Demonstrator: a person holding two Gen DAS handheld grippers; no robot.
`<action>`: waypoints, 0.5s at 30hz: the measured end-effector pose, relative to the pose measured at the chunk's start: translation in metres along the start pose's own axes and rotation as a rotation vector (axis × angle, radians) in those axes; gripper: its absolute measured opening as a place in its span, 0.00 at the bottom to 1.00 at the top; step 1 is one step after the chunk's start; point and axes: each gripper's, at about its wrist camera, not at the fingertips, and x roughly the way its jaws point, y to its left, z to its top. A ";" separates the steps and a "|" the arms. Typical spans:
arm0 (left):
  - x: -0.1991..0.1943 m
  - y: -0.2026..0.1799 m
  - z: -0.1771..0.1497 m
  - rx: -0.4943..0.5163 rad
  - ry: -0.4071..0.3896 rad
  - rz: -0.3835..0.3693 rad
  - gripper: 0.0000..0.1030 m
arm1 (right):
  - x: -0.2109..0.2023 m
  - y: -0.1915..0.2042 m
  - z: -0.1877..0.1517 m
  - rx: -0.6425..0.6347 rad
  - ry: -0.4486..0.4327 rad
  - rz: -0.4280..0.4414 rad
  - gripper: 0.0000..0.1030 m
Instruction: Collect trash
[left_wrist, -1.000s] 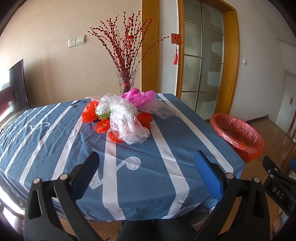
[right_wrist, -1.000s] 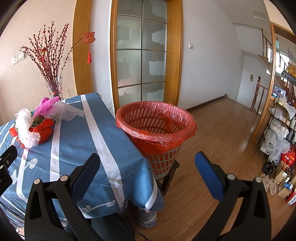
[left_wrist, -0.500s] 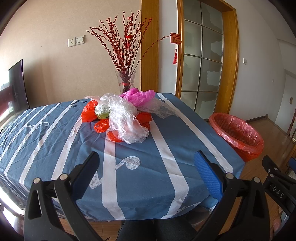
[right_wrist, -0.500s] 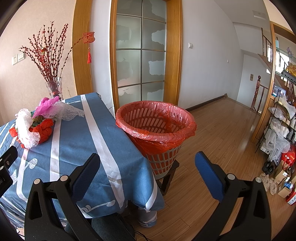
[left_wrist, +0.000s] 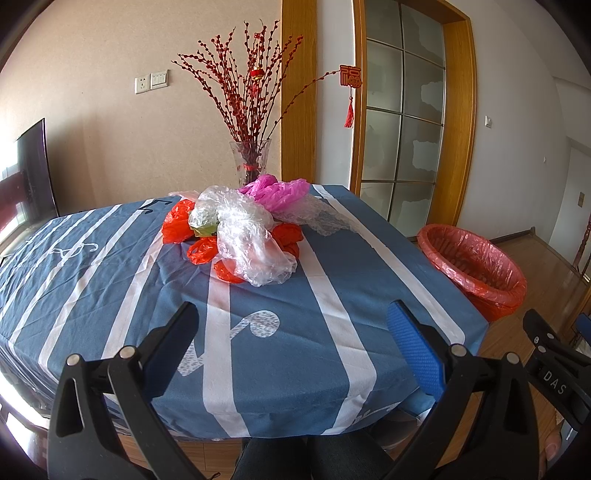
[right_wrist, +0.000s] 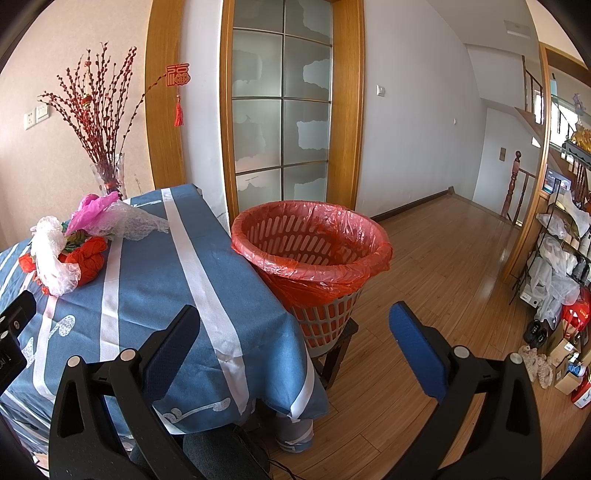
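Across the middle of the left wrist view lies a heap of crumpled plastic bags on a table under a blue tablecloth with white stripes. Clear bags drape over red bags, and a pink bag sits at the back of the heap, just in front of a glass vase holding red berry branches. At the right edge of that frame, beside the table, stands a basket lined with a red bag; nothing can be seen inside it.

At the bottom of the frame, the left gripper hovers above the near part of the cloth with its fingers spread wide and nothing between them, well short of the heap.

Centre frame in the right wrist view, the lined basket sits on a small dark stand on the wood floor, touching the table's corner. The bag heap appears at the left of this frame. The right gripper, at the bottom, is also spread wide and empty, hanging near the table corner and the basket. Behind the basket is a frosted glass door in a wooden frame, and a red tassel ornament hangs at upper left. Shelves with bags fill the right edge.
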 end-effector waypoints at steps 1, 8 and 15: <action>0.000 0.000 0.000 0.000 0.001 0.000 0.96 | 0.000 0.000 0.000 0.001 0.000 0.000 0.98; -0.001 0.001 0.001 -0.001 0.002 -0.002 0.96 | 0.000 0.000 -0.001 0.000 0.000 0.000 0.98; 0.000 0.002 0.003 -0.002 0.004 -0.002 0.96 | 0.000 0.000 -0.001 0.000 0.001 0.000 0.98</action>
